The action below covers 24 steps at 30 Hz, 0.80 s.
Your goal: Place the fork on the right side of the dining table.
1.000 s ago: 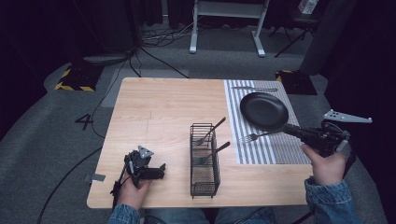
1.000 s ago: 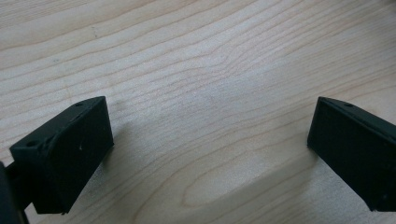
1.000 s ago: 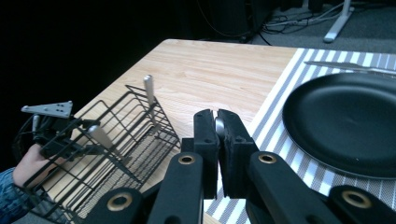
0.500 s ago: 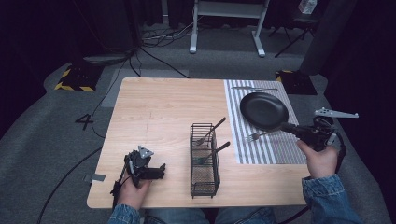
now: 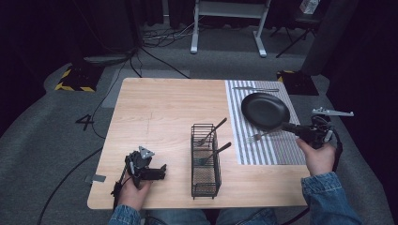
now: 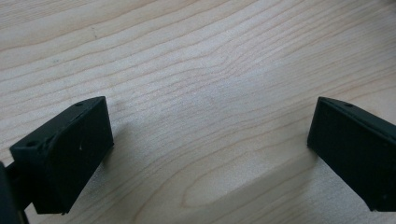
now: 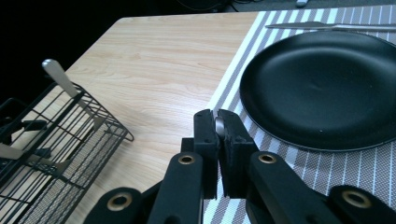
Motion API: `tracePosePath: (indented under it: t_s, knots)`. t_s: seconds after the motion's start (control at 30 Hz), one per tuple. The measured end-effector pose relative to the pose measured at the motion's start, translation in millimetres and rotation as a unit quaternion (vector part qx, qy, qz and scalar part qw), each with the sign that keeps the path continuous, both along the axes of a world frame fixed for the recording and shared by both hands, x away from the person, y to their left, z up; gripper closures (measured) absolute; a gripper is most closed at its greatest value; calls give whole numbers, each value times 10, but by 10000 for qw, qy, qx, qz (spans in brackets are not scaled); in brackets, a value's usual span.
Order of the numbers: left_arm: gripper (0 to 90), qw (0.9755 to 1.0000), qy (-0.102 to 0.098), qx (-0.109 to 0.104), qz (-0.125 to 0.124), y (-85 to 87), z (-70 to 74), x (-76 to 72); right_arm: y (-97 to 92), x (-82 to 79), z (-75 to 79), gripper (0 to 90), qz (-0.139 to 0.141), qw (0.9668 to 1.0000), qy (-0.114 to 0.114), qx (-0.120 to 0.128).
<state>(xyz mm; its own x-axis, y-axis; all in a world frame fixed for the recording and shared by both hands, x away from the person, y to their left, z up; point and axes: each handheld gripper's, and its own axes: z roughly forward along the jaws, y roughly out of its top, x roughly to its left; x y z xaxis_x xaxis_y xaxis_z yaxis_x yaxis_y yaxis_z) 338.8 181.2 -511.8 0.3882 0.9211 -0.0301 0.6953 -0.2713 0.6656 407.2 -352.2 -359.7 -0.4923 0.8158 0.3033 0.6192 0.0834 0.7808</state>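
Lower left in the high view, the left gripper (image 5: 157, 172) rests with jaws apart on bare table (image 5: 164, 112). Mid-frame stands the wire basket (image 5: 205, 161). At right, the right gripper (image 5: 287, 127) is clamped on a fork (image 5: 257, 136) over the striped mat (image 5: 270, 150), beside the black plate (image 5: 265, 110).

Fork (image 5: 262, 136): one, silver metal, slim handle. Held clear of the surface at a shallow tilt, tines towards the surface's middle, handle end (image 7: 219, 125) pinched between the closed right tongs (image 5: 287, 126). It hangs over the striped placemat (image 5: 272, 150) near the surface's right edge, just in front of the black plate (image 5: 265, 110).
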Motion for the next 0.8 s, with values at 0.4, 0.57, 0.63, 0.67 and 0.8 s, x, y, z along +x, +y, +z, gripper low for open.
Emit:
tracePosePath:
  t_s: [0.4, 0.57, 0.63, 0.67, 0.8]
  knots:
    - [2, 10000, -1, -6, -1, -1, -1, 3, -60, 129, -154, 866, -102, 9996, 246, 48]
    - [3, 10000, -2, -3, -4, -1, -1, 3, -77, 160, -177, 866, -122, 9994, 316, 67]
    - [2, 10000, -1, -2, -3, -1, 0, 3, -81, 173, -189, 865, -102, 9992, 368, 87]
    - [3, 10000, 0, -3, -2, -1, 0, 3, -82, 176, -194, 866, -93, 9992, 385, 103]
    - [3, 10000, -1, -2, -2, -1, 0, 3, -71, 176, -204, 866, -89, 9991, 399, 77]
